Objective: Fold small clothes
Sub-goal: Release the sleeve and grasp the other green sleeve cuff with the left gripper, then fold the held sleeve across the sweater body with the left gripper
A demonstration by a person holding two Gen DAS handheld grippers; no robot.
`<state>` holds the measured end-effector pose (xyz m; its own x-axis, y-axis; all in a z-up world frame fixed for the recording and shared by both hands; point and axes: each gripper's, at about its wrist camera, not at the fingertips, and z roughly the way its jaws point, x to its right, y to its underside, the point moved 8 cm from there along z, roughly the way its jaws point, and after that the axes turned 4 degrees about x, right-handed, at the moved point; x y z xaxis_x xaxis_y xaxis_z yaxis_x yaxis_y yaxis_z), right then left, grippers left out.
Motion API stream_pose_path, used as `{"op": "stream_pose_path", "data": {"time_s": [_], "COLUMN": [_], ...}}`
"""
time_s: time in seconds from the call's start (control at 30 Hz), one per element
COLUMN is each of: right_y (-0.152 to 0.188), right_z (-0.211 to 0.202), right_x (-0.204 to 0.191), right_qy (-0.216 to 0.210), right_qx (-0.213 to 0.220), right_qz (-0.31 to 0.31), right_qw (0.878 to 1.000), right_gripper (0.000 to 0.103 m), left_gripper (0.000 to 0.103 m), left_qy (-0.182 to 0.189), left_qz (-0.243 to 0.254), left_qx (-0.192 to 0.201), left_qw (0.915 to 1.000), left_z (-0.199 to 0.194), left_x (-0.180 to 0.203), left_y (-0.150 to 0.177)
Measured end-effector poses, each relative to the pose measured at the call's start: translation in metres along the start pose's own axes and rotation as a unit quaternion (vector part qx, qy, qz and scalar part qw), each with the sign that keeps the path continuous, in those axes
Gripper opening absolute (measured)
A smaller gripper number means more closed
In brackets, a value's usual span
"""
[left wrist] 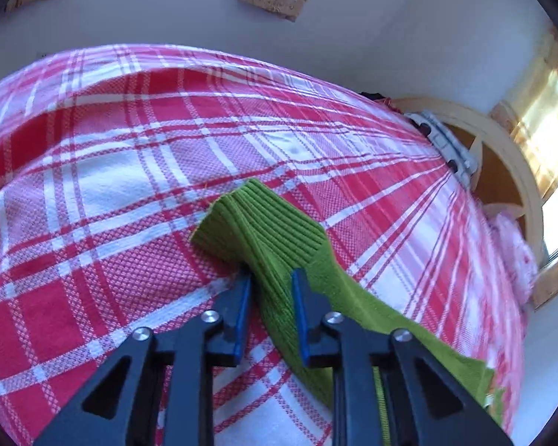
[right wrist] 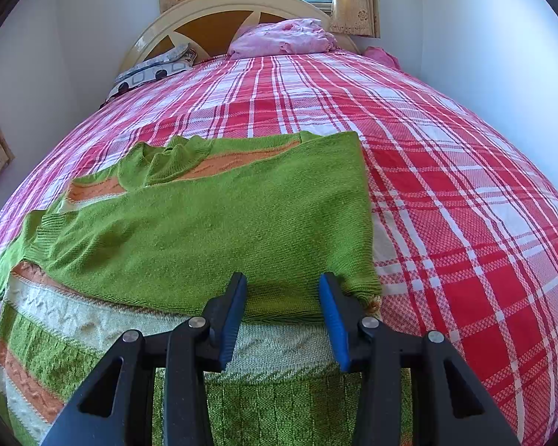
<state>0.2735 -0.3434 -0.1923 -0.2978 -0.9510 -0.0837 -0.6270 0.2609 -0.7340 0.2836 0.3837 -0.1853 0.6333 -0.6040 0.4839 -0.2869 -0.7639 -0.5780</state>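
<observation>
A green knitted sweater (right wrist: 204,223) with orange and cream stripes lies on the red and white checked bedspread (right wrist: 446,186), with one side folded over its body. In the left wrist view its ribbed green sleeve (left wrist: 264,223) runs from the lower right toward the middle of the bed. My left gripper (left wrist: 271,282) is shut on that sleeve just behind the cuff, and the knit is bunched between the blue pads. My right gripper (right wrist: 282,290) stands open over the near hem of the folded part, its fingertips resting at the green edge without pinching it.
A cream headboard (right wrist: 212,11) stands at the far end with a pink pillow (right wrist: 286,37) and a patterned pillow (right wrist: 152,70) against it. White walls close in on both sides of the bed. Bare bedspread (left wrist: 111,148) stretches left of the sleeve.
</observation>
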Motion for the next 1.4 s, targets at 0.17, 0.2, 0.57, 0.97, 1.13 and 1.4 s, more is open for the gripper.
{"op": "stream_pose_path", "data": {"time_s": [0.17, 0.2, 0.57, 0.97, 1.13, 1.4], "right_y": [0.0, 0.0, 0.0, 0.0, -0.001, -0.002], "right_z": [0.0, 0.0, 0.0, -0.001, 0.0, -0.001], "right_x": [0.0, 0.0, 0.0, 0.002, 0.003, 0.005], "right_qy": [0.0, 0.0, 0.003, 0.001, 0.001, -0.004], "right_qx": [0.0, 0.0, 0.001, 0.002, 0.003, 0.005], "right_qz": [0.001, 0.001, 0.0, 0.002, 0.003, 0.008], "right_qw": [1.0, 1.0, 1.0, 1.0, 1.0, 1.0], "right_gripper": [0.043, 0.043, 0.043, 0.043, 0.043, 0.043], "left_gripper": [0.01, 0.008, 0.007, 0.007, 0.007, 0.009], "left_qy": [0.01, 0.004, 0.063, 0.219, 0.235, 0.199], "left_qz": [-0.003, 0.008, 0.161, 0.396, 0.441, 0.488], "left_qx": [-0.002, -0.001, 0.073, 0.067, 0.03, -0.05], "left_qw": [0.9999, 1.0, 0.9821, 0.889, 0.8657, 0.8488], "left_z": [0.0, -0.001, -0.06, -0.132, -0.133, -0.113], "left_x": [0.001, 0.004, 0.13, 0.322, 0.348, 0.338], "left_y": [-0.002, -0.002, 0.007, 0.193, 0.265, 0.327]}}
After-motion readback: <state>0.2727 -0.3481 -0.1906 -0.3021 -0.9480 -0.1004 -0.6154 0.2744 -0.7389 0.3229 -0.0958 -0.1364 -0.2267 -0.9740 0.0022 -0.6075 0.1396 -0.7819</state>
